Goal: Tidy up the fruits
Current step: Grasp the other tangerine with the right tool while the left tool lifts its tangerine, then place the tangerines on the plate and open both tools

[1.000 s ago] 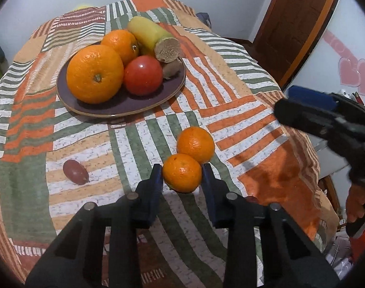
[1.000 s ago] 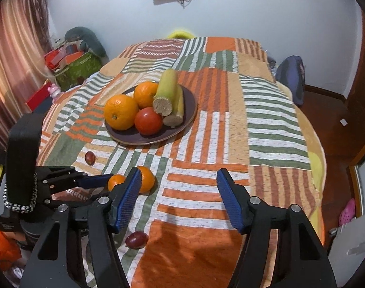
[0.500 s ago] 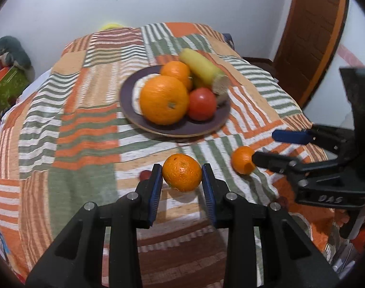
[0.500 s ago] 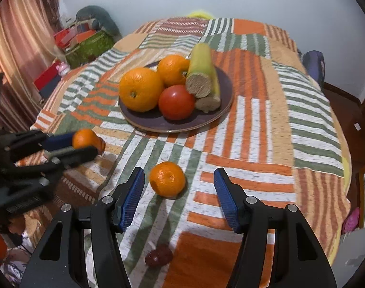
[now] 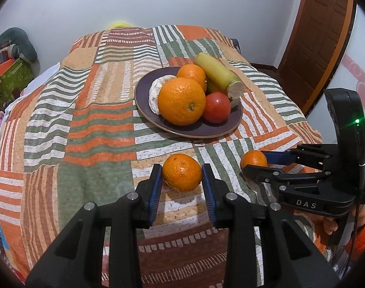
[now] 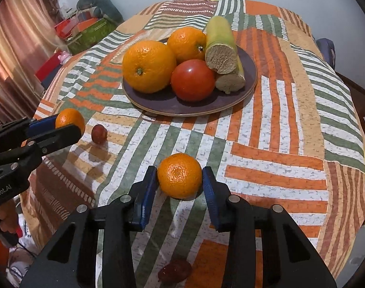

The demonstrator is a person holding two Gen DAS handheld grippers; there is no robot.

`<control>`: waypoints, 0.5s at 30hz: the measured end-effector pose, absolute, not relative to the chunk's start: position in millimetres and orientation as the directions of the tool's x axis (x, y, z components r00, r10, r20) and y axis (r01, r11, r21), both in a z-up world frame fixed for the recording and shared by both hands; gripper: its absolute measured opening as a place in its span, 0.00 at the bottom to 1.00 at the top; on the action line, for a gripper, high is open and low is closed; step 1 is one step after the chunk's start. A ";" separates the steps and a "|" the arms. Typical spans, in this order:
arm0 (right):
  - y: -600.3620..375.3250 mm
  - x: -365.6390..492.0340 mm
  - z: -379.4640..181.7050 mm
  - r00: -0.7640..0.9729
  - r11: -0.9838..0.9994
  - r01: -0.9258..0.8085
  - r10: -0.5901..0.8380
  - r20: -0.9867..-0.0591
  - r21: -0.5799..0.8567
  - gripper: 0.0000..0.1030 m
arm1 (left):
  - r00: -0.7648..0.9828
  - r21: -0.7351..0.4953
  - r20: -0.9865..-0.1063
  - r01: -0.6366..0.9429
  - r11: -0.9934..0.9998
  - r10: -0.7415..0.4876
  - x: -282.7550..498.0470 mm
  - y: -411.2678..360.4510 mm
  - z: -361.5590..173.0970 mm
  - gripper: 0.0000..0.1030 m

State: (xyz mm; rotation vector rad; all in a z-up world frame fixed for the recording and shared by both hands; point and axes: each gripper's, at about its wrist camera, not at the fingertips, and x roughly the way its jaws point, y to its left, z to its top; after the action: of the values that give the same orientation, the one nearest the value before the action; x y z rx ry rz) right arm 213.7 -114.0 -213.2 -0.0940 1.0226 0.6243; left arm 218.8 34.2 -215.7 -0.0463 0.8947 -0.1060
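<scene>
Left tool (image 5: 182, 182): blue ribbed pads clamped on a round, dimpled mandarin (image 5: 182, 175), held just above the patchwork bedspread (image 5: 98, 129). Right tool (image 6: 179, 184): jaws closing w/ a second mandarin (image 6: 179, 175) between them, pads about touching its sides, fruit on the cloth. Beyond: dark round plate (image 6: 230, 100) w/ two oranges, a glossy tomato (image 6: 192, 79) & cut yellow-green stalks.

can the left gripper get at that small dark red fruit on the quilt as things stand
Probably not right now. The left gripper is shut on a small orange, so its fingers are occupied. The path to the dark red fruit looks clear otherwise.
</scene>
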 end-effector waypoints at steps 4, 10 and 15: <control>-114.9 217.4 -202.6 0.389 0.824 -0.524 0.456 -0.800 0.216 0.34 | 0.632 -0.087 -0.767 0.067 0.994 -0.109 223.2 37.0 -210.7 0.32; -117.6 229.1 -173.6 0.465 0.831 -0.520 0.471 -0.750 0.199 0.34 | 0.662 -0.085 -0.742 0.059 0.995 -0.103 240.2 43.4 -196.0 0.32; -114.2 242.9 -156.0 0.517 0.833 -0.523 0.478 -0.710 0.181 0.34 | 0.694 -0.082 -0.714 0.052 0.995 -0.095 259.7 47.4 -181.7 0.32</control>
State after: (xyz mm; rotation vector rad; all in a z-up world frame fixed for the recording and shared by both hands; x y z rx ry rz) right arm 242.9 -114.2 -156.0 -0.0583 0.8331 0.6011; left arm 259.7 47.4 -181.7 -0.0566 0.8003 -0.0820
